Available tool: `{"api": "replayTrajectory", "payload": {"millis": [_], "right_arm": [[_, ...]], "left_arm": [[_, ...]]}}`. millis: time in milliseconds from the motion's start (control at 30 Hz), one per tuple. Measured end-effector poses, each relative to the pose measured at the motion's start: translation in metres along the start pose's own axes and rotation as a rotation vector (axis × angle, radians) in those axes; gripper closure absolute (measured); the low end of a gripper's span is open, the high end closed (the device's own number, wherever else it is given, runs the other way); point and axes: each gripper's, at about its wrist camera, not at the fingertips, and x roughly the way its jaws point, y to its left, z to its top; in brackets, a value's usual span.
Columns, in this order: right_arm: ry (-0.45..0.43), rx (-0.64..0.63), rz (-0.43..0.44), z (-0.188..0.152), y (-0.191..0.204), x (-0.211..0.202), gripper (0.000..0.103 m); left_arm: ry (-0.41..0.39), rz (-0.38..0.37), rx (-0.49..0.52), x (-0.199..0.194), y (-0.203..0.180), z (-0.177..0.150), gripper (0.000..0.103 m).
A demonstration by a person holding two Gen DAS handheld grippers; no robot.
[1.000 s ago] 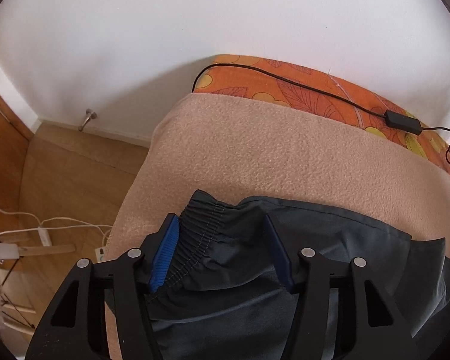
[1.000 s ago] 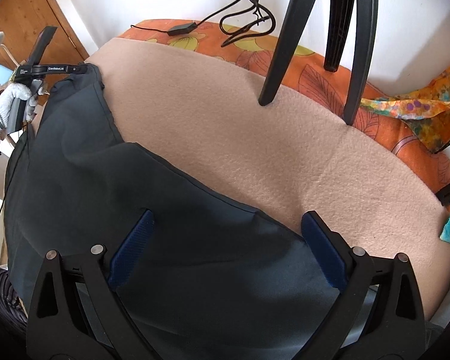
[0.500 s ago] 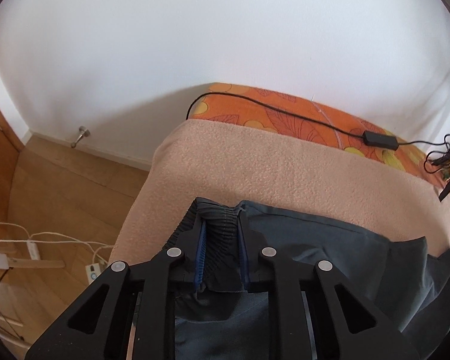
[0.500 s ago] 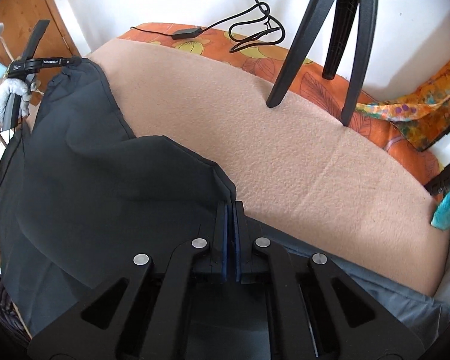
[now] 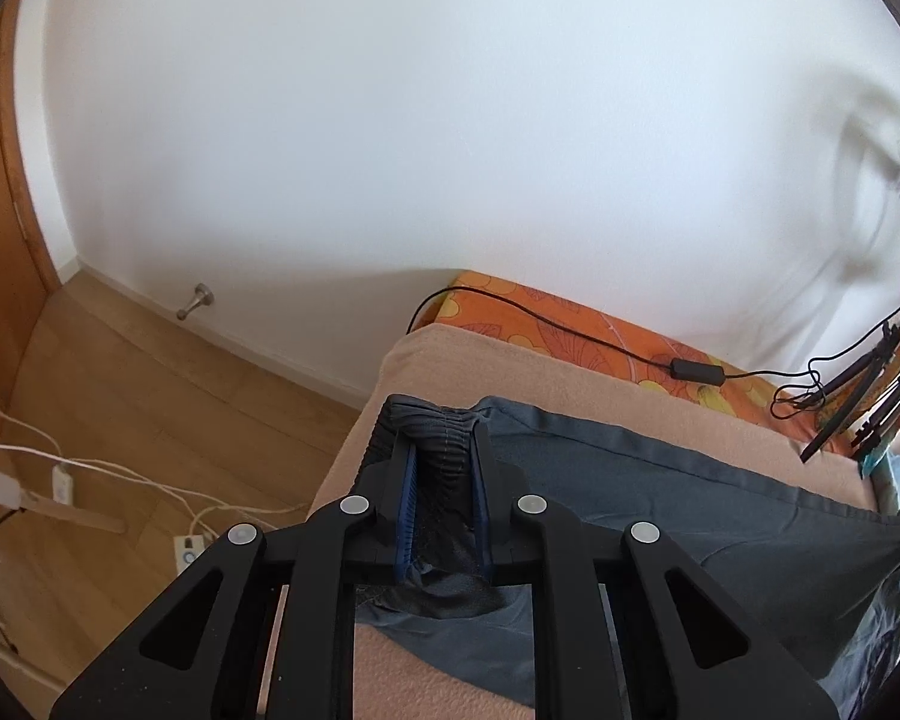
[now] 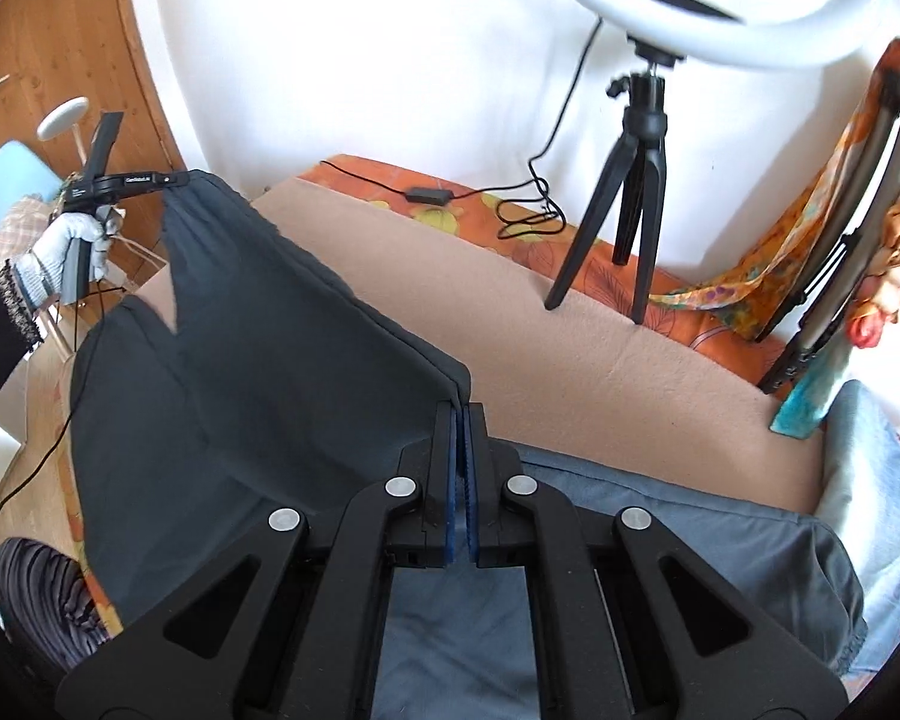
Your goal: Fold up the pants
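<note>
Left to right: the left gripper [image 5: 444, 468] has just closed its jaws on the gathered waistband [image 5: 435, 420] of the pants [image 6: 258, 372], and its pads pinch the elastic (bunched thick between them). The pants hang lifted off the blanket [image 6: 510, 312], stretched taut between the two grips, with their lower layer lying on the bed near the camera. The right gripper [image 6: 462, 456] has its jaws clamped together on the folded edge of the dark cloth, no gap showing.

To do this lift well, I judge both hands should rise evenly and keep the top edge tight, so the cloth drapes flat before it is carried over onto the other half; a slack middle would crease.

Writing: a small white label runs along the left gripper's body in the right wrist view, too small to read with confidence.
</note>
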Motion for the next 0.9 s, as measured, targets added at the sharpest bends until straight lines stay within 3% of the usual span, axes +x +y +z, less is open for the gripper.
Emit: {"api": "replayTrajectory", "payload": {"millis": [400,700,900], "right_arm": [[-0.018,-0.068,0.045,-0.047,0.062,-0.08,0.1],[0.057,-0.075,0.098,-0.097,0.089,-0.083,0.1],[0.096,-0.093,0.115,-0.125,0.104,-0.08,0.1]], "left_arm": [[-0.058,-0.046,-0.062,-0.074,0.037,-0.059,0.089],[-0.05,-0.042,-0.106,-0.113,0.056,-0.126,0.088],[-0.02,-0.027,-0.151,-0.126,0.069,-0.164,0.081]]}}
